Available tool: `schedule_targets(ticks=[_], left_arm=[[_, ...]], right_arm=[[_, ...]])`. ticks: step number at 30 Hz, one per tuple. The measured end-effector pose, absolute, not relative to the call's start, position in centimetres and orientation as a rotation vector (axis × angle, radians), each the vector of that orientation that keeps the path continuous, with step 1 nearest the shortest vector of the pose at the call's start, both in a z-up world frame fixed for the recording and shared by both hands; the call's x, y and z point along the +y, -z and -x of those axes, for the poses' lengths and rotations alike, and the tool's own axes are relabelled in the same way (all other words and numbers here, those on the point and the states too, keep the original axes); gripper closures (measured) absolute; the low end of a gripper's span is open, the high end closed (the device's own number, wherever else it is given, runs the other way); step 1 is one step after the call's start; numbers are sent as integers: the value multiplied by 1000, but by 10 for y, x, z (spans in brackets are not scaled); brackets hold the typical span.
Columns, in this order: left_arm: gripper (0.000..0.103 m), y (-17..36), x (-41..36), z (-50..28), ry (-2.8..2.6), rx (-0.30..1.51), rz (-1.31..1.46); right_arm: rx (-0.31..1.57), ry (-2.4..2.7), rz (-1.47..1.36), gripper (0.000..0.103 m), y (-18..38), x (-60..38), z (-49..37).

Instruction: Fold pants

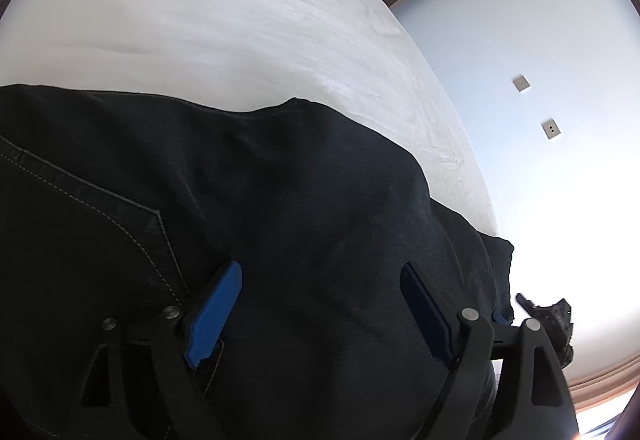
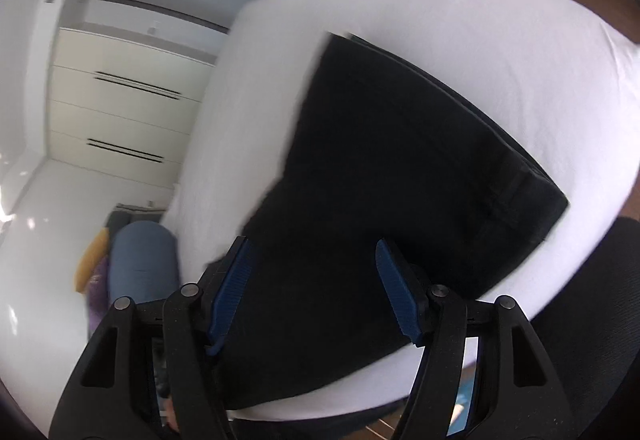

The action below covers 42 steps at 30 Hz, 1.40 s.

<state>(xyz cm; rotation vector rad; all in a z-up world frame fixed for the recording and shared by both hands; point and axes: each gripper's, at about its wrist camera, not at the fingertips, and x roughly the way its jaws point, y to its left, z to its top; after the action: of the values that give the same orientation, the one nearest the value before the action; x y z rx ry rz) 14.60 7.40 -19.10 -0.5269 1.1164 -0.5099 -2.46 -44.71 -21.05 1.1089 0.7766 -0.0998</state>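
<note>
Left wrist view: my left gripper [image 1: 320, 304] hangs low over one pair of dark denim pants [image 1: 248, 200] with its two blue fingers [image 1: 216, 314] spread apart, nothing clamped between them. The cloth fills everything from 9 o'clock round through 6 to 4 o'clock; a stitched pocket seam [image 1: 120, 216] runs at 9 o'clock, and the garment's far edge crosses at 12 o'clock, with the white bed sheet [image 1: 224, 20] beyond it. At 3 o'clock a corner of the pants [image 1: 500, 252] hangs near the mattress edge, and a dark tip just past it may be my other tool, though I cannot be sure.

Right wrist view, somewhat blurred: my right gripper [image 2: 314, 288] also stands with its fingers wide, holding nothing. The pants [image 2: 400, 168] lie on the white mattress [image 2: 460, 20] as a single folded slab, its long axis running from 6 o'clock by my fingertips up toward 12 o'clock, with the thick seamed end at 3 o'clock.

I judge a fold already laid. The next one turns on that long axis: both claws sit at the near end, the left closer to the cloth, so the far edge at 12 o'clock is the goal.

Count: one pair of pants, one bed, two grippers.
</note>
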Motion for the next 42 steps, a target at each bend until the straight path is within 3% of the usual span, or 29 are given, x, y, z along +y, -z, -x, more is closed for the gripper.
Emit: schedule_targets(ticks=[1, 2, 6, 12, 19, 22, 23, 24, 26, 28, 30, 31, 32, 33, 35, 38, 42], left_arm=[[20, 191, 75, -146, 513, 1115, 533], [20, 190, 75, -146, 514, 1116, 540], [19, 175, 73, -152, 477, 1116, 537], [18, 144, 15, -180, 693, 1091, 464], [24, 187, -51, -234, 712, 1211, 295], [39, 192, -43, -254, 686, 1212, 325], [54, 195, -37, -261, 672, 1220, 337], [73, 198, -30, -267, 659, 1228, 343], [95, 200, -15, -277, 602, 1230, 330], [91, 195, 2, -279, 510, 1197, 328], [56, 179, 9, -270, 507, 1149, 347], [47, 171, 9, -260, 540, 1117, 346], [31, 165, 3, -249, 576, 1102, 330], [22, 162, -4, -241, 609, 1094, 297], [15, 171, -13, -233, 597, 1101, 233], [24, 192, 0, -232, 589, 1099, 283], [50, 184, 21, -229, 583, 1118, 280]], right_arm=[[766, 111, -1128, 80, 220, -454, 30], [751, 138, -1138, 88, 226, -463, 39], [727, 252, -1089, 95, 217, -494, 69], [785, 400, -884, 89, 177, -480, 52], [837, 19, -780, 89, 166, -404, -38], [951, 133, -795, 94, 205, -413, -54], [945, 139, -828, 103, 214, -421, -49], [932, 132, -842, 103, 220, -428, -44], [916, 151, -798, 103, 219, -437, -33], [904, 190, -783, 103, 212, -446, -19], [891, 211, -799, 103, 201, -453, -5], [884, 205, -803, 97, 195, -454, -2], [877, 177, -802, 97, 189, -451, 0], [865, 118, -803, 97, 185, -445, -3], [866, -6, -792, 97, 179, -423, -16], [938, 6, -726, 97, 186, -403, -26], [945, 96, -832, 103, 210, -435, -9]])
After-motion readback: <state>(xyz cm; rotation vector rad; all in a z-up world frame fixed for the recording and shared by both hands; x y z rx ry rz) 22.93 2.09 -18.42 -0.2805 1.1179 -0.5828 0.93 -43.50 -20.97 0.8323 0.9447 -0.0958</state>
